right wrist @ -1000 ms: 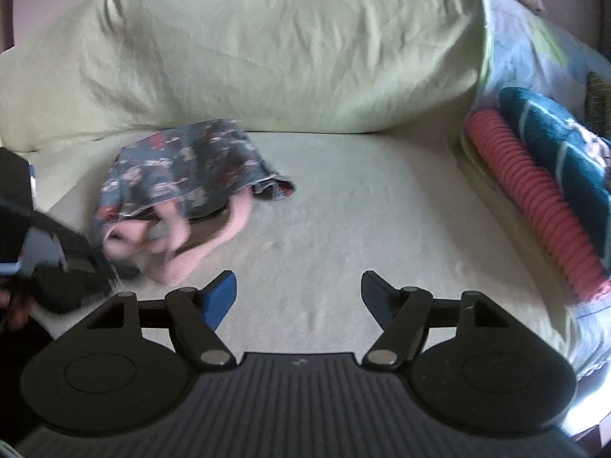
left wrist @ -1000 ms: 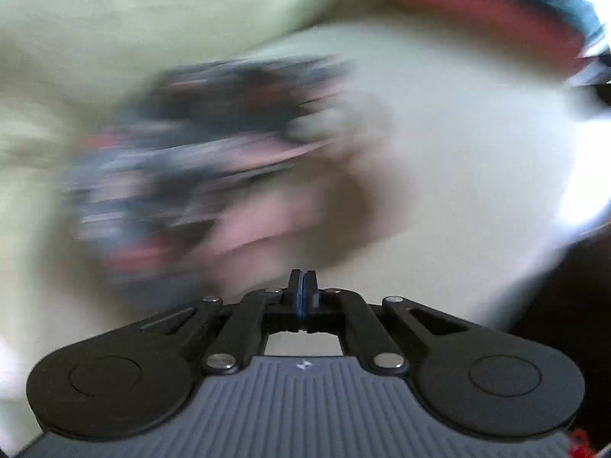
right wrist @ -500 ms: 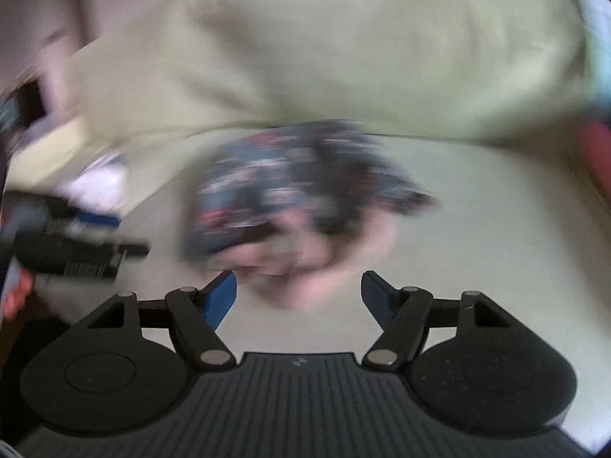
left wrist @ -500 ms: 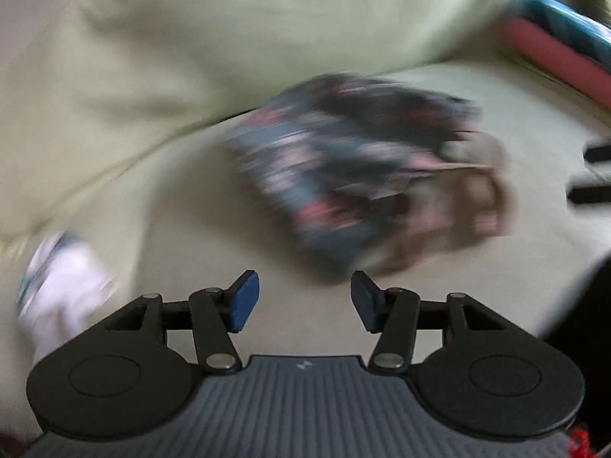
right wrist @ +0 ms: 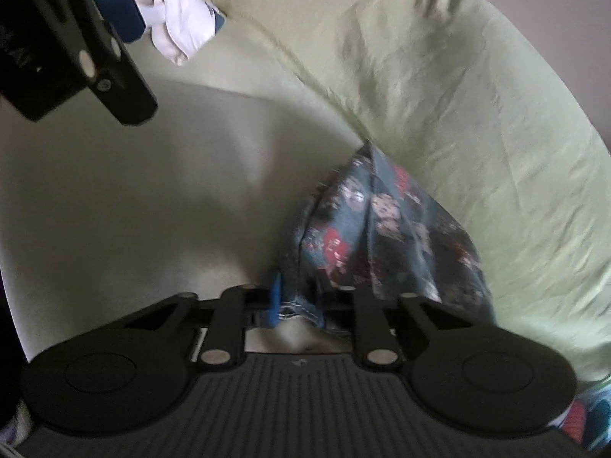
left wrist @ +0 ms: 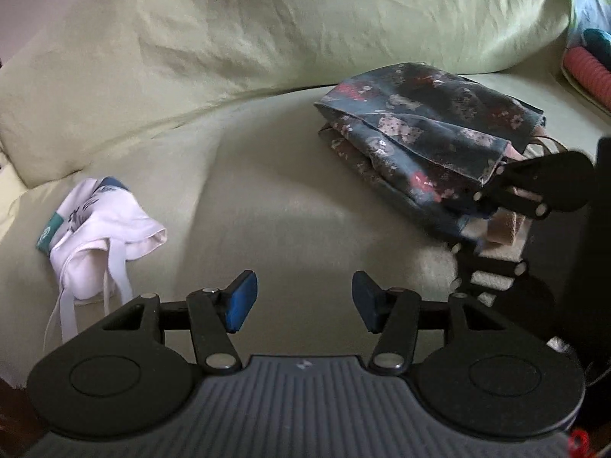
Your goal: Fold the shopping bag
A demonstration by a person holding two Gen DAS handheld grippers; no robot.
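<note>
The dark floral shopping bag (left wrist: 420, 126) lies folded in layers on the pale green sofa seat, with pink handles poking out at its right end. My right gripper (left wrist: 466, 221) reaches in from the right and is shut on that end. In the right wrist view the bag (right wrist: 382, 229) runs away from the right gripper (right wrist: 299, 305), with its stitched edge pinched between the narrowed fingers. My left gripper (left wrist: 303, 301) hovers open over bare seat, left of and nearer than the bag, holding nothing. One blue pad (right wrist: 114, 7) of it shows at top left.
A crumpled white bag (left wrist: 95, 229) with white straps lies on the seat at the left, also seen as the white bag (right wrist: 179, 26). The green-covered backrest (left wrist: 305, 19) rises behind. A red ribbed roll (left wrist: 588, 72) sits at the far right.
My left gripper went from shut to open and swung left, away from the bag. My right gripper moved in to the bag's handle end and shut on it.
</note>
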